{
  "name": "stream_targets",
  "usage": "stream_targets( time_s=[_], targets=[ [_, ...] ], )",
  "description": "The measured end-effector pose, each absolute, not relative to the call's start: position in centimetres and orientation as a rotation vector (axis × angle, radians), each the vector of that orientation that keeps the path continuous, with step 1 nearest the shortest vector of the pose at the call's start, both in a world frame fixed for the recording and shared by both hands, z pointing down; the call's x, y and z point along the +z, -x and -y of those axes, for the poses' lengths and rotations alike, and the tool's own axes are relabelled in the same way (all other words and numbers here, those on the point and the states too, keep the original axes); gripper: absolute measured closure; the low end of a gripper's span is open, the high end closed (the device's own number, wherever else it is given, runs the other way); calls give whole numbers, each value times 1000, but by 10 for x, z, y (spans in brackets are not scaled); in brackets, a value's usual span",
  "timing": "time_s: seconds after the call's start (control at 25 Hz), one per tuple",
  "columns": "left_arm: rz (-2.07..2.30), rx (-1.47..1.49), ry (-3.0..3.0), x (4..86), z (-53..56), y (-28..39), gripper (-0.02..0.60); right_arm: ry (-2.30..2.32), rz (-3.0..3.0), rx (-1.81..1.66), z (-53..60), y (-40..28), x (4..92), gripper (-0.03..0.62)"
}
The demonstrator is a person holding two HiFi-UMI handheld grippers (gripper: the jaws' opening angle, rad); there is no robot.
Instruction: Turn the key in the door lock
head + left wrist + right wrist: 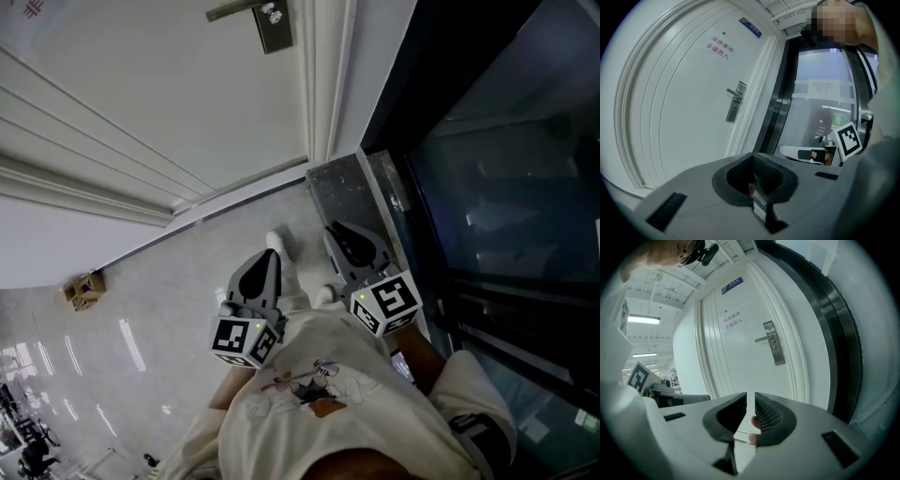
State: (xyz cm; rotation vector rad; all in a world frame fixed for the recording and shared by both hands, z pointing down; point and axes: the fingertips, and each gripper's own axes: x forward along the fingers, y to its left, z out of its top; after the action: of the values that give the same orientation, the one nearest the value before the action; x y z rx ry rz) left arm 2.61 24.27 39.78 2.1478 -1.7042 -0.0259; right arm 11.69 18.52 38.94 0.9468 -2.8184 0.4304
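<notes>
The white door (141,112) stands ahead with its steel lock plate and lever handle (273,23), which the left gripper view (734,104) and the right gripper view (772,348) also show. No key can be made out at this distance. Both grippers are held close to the body, well short of the door. My left gripper (270,255) has its jaws together, tips meeting (753,157), with nothing held. A narrow gap shows between the jaws of my right gripper (336,230), and through that gap (750,397) I see only the door.
A dark glass panel in a black frame (506,169) flanks the door on the right, with a grey stone base (347,192) below. A small cardboard box (84,291) lies on the glossy floor at left. The person's white shoe (279,246) is under the grippers.
</notes>
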Motion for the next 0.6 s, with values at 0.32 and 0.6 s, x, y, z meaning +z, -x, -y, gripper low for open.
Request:
stream_targets(
  time_s=[0.32, 0.6],
  targets=[
    [1663, -19, -2207, 403, -131, 45, 578, -1010, 2772, 382, -74, -40, 388, 513],
    [1576, -59, -2325, 372, -35, 103, 578, -1377, 2783, 267, 69, 6, 328, 517]
  ],
)
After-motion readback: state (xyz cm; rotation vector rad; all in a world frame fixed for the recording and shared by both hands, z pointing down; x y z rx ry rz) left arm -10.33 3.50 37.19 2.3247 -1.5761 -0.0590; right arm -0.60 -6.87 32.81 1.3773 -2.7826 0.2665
